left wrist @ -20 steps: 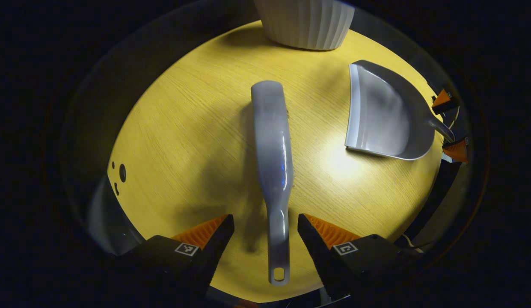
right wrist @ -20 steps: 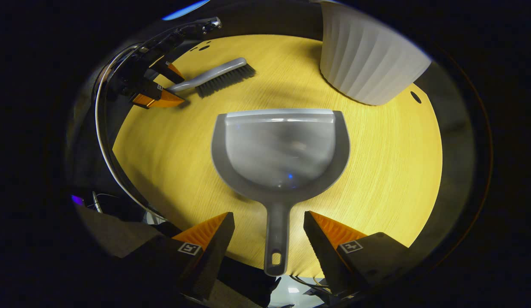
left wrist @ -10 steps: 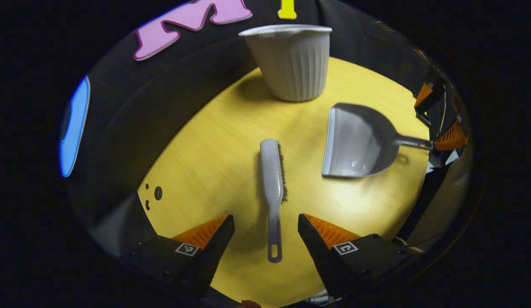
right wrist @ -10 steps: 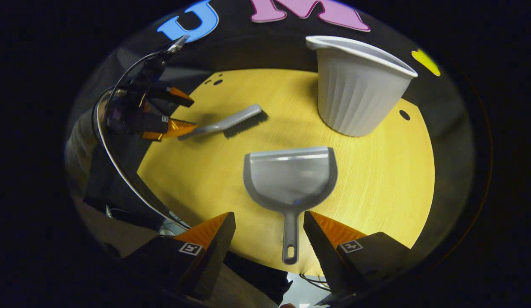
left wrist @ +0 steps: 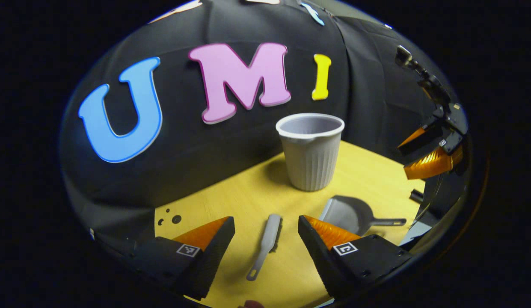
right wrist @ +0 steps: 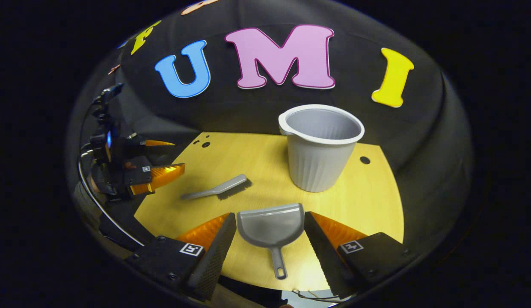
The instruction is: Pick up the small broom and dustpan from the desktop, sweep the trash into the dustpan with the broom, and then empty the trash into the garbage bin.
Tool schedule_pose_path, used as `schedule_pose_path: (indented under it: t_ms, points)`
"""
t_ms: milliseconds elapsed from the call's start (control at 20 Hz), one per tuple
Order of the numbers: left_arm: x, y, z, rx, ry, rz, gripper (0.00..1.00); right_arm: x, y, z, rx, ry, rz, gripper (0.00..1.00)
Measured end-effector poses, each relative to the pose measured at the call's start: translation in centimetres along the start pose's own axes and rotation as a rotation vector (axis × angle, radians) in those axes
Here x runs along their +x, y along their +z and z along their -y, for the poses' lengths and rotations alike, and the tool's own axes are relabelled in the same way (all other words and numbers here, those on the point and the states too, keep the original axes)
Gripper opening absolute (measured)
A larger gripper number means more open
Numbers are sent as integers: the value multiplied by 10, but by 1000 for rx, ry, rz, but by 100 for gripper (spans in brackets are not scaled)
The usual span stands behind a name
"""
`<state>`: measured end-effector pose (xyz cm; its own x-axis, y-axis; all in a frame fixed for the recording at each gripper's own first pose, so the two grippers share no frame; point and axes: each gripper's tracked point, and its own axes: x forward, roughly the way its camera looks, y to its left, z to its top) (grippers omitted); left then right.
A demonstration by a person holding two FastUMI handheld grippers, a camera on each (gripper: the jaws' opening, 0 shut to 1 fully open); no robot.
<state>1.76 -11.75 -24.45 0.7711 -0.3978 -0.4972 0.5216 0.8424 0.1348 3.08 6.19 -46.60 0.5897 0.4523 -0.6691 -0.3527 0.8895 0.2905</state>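
Lying flat on the table [right wrist: 376,196], broom [left wrist: 265,240] and dustpan [right wrist: 271,224] looked light, rigid plastic; thin handles suit gripping. Left gripper [left wrist: 265,239] and right gripper [right wrist: 269,241] hovered with fingers spread, empty.

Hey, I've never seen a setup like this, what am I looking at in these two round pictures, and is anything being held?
These come from two fisheye cameras, each riding on a hand-held gripper that a person carries; there is no robot arm. The left gripper view looks along the left hand-held gripper, whose two fingers stand apart at the bottom. The right gripper view does the same for the right hand-held gripper, also open. Each camera also catches the other gripper off to the side.

On the yellow wooden desktop lie a small grey broom, a grey dustpan and an upright ribbed grey garbage bin. Nothing is held: broom and dustpan both rest on the desktop, each lined up between the fingers of one gripper, which hovers above. I cannot make out any trash.
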Motion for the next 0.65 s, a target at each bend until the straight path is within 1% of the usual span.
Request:
schedule_pose_path:
  t_ms: [100,200,350,450,600,650]
  points:
    - [-13,18,0,-55,28,94,96,-17,20,-6,-24,-35,77,99]
    - [-32,33,-2,-104,45,169,96,-34,49,-21,-32,-49,203,99]
    - [-57,52,-1,-99,74,256,96,-55,77,-39,-41,-72,354,99]
    - [-75,58,5,-107,72,296,96,-66,86,-52,-70,-77,410,99]
    - [-91,66,9,-153,50,328,96,-75,92,-67,-141,-84,437,99]
    - [-98,71,10,-171,45,344,97,-75,94,-71,-154,-86,443,98]
